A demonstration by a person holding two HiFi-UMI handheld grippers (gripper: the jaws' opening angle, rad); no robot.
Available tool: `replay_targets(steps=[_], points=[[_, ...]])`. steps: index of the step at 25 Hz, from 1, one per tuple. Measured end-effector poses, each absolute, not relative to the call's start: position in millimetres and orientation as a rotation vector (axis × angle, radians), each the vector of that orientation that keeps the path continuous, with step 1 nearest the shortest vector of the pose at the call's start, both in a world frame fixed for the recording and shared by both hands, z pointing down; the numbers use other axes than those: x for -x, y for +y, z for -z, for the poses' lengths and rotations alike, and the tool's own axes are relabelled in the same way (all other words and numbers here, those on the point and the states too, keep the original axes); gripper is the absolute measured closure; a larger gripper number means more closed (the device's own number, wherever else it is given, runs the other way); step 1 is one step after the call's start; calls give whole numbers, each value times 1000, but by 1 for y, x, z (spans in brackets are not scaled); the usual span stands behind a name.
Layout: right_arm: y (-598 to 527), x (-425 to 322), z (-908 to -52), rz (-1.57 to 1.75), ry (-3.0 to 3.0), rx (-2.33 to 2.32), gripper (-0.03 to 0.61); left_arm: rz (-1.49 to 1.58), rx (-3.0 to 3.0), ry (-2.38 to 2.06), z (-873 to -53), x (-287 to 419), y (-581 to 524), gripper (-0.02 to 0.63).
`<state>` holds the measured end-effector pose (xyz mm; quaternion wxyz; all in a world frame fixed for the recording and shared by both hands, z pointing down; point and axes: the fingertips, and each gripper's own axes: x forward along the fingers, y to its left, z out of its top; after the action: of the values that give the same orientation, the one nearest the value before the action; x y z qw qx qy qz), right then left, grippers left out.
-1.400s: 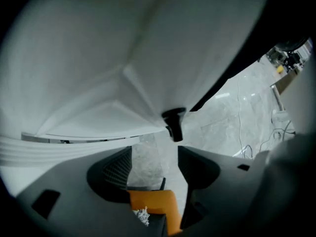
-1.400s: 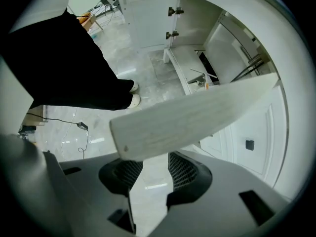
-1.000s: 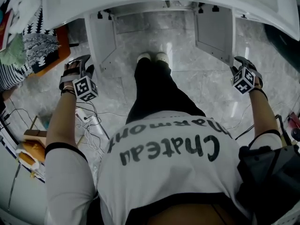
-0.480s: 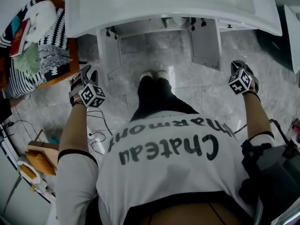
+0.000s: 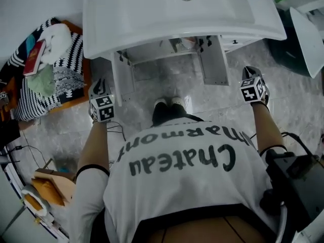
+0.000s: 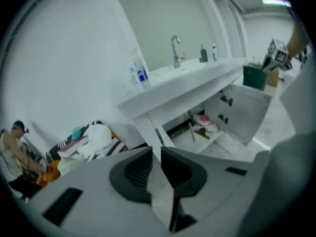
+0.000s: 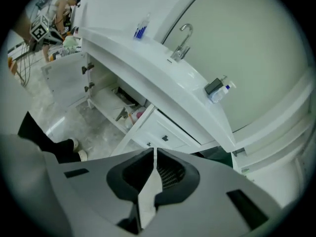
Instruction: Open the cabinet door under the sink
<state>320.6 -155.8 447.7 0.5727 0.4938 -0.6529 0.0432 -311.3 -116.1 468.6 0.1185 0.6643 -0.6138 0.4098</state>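
Note:
The white cabinet under the sink [image 5: 177, 14] has both doors swung out: the left door [image 5: 123, 80] and the right door [image 5: 212, 62]. My left gripper [image 5: 99, 89] hovers left of the left door, touching nothing. Its jaws [image 6: 156, 149] have just been closing and now stand shut with nothing between them. My right gripper [image 5: 249, 71] is out beyond the right door, also clear of it. In the right gripper view its jaws [image 7: 154, 151] have closed and are empty. Small items lie on the cabinet floor [image 6: 205, 125].
A pile of striped cloth and clothes [image 5: 50, 65] lies on the floor at the left, with cables [image 5: 25, 151] nearer me. A dark bin [image 5: 298, 39] stands at the right. My shoes [image 5: 169, 104] are before the cabinet. Bottles [image 6: 140, 75] and a faucet [image 6: 175, 51] top the counter.
Both grippers have risen from beside the open doors and rolled. The head view has lifted, so the sink top now shows. Both doors stay open.

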Motion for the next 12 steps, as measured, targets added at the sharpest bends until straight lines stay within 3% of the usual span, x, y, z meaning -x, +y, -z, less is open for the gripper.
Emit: replay_targets(steps=[7, 12], points=[[-190, -277, -394, -419, -1845, -1525, 552, -688, -1996, -1822, -399, 250, -145, 563], [-209, -248, -362, -440, -1949, -1638, 552, -396, -2104, -1684, -354, 198, -166, 584]])
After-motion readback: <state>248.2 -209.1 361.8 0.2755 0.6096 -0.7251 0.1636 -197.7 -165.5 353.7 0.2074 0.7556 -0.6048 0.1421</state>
